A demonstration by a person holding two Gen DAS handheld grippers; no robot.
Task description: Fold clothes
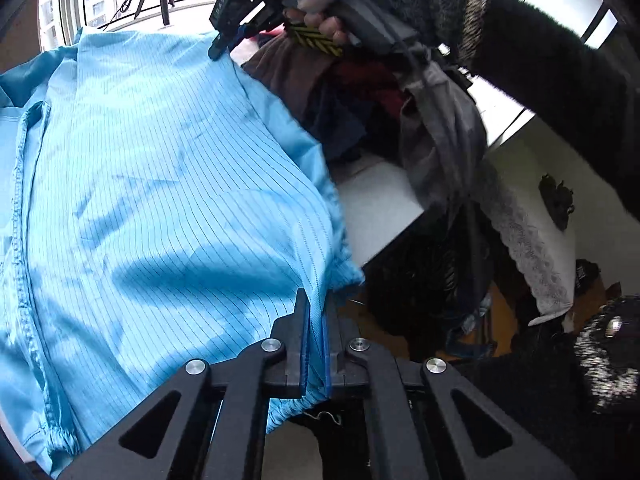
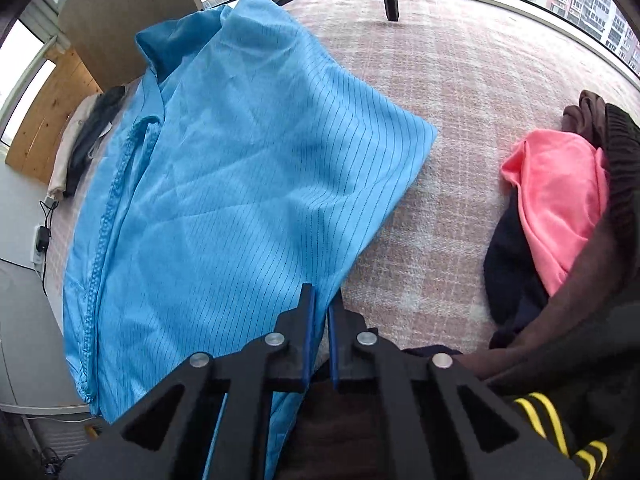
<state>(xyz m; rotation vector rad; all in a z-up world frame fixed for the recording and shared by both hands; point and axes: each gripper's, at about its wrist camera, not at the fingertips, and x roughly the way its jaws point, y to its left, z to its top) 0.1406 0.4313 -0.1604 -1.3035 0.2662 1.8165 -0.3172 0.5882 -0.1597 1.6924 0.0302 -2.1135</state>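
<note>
Both left tongs (image 1: 318,320) and right tongs (image 2: 322,312) are pinched nearly closed on fabric.

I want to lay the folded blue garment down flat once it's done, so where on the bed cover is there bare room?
The widest bare stretch of the checked cover lies between the blue garment and the pink garment, running back toward the window. The right side is crowded by the clothes pile; the left is taken by the blue garment itself.

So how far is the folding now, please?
Early stage. Done: the blue striped garment lies spread on the checked surface. In hand: the left hand-held gripper and right hand-held gripper each pinch its edge. Left: folding it, then the clothes pile.
</note>
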